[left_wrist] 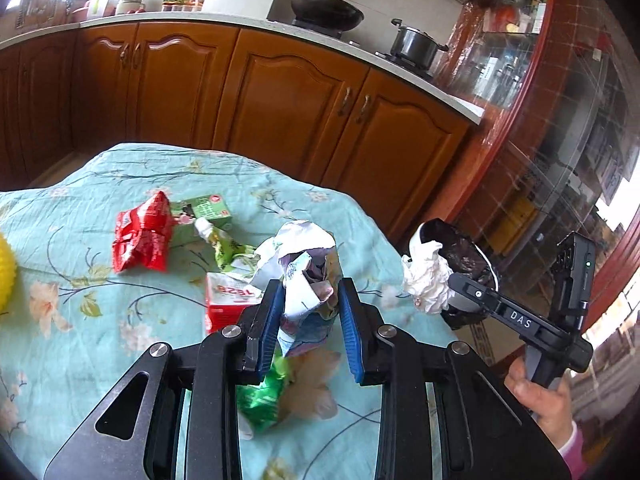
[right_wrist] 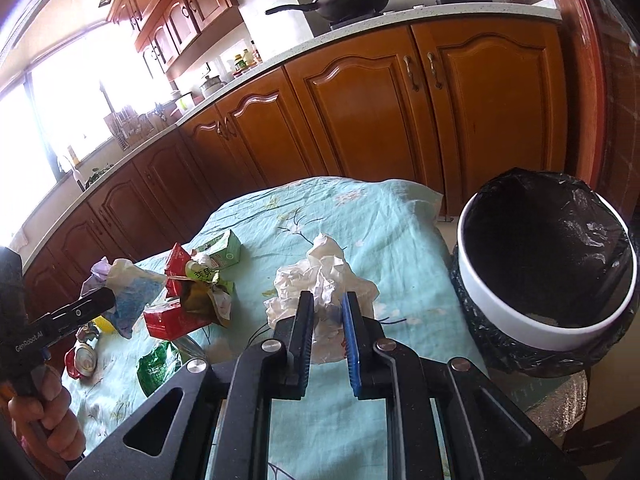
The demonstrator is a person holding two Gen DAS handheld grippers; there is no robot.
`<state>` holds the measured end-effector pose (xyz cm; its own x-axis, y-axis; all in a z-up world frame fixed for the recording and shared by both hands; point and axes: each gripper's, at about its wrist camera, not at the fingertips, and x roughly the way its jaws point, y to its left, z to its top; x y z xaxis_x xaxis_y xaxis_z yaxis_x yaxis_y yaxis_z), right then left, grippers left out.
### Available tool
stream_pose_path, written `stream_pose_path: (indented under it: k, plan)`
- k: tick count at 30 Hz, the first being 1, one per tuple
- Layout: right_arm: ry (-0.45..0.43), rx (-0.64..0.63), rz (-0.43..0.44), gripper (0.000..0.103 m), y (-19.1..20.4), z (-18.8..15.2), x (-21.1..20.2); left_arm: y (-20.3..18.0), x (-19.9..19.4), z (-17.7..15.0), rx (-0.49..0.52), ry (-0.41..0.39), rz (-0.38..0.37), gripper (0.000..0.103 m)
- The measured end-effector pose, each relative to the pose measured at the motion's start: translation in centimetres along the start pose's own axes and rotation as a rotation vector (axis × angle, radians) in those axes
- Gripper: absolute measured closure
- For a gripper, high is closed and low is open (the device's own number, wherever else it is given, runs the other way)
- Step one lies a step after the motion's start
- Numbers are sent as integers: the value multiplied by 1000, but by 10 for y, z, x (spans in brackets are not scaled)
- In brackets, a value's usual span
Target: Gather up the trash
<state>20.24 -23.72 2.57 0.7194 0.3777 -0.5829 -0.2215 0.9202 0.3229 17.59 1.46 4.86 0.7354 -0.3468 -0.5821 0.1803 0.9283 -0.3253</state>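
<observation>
A crumpled wrapper (left_wrist: 306, 280) is clamped in the left gripper (left_wrist: 308, 308). A tissue wad (right_wrist: 324, 280) is pinched in the right gripper (right_wrist: 326, 320) above the surface (right_wrist: 400, 240); the bin (right_wrist: 548, 264) is seen at 2 o'clock.

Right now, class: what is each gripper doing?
Left gripper: closed on crumpled wrapper.
Right gripper: closed on white tissue.

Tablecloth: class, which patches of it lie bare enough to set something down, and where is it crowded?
Bare cloth: the far end of the tablecloth toward the cabinets, and the strip between the white tissue and the bin. Crowded: the red wrapper, green carton, red box and crushed can cluster together.
</observation>
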Motion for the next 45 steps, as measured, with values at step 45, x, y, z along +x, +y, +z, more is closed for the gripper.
stream_pose_path:
  k: [45]
  plan:
    - [-95, 120, -165, 88, -109, 10, -64, -159, 121, 20, 244, 174, -185, 76]
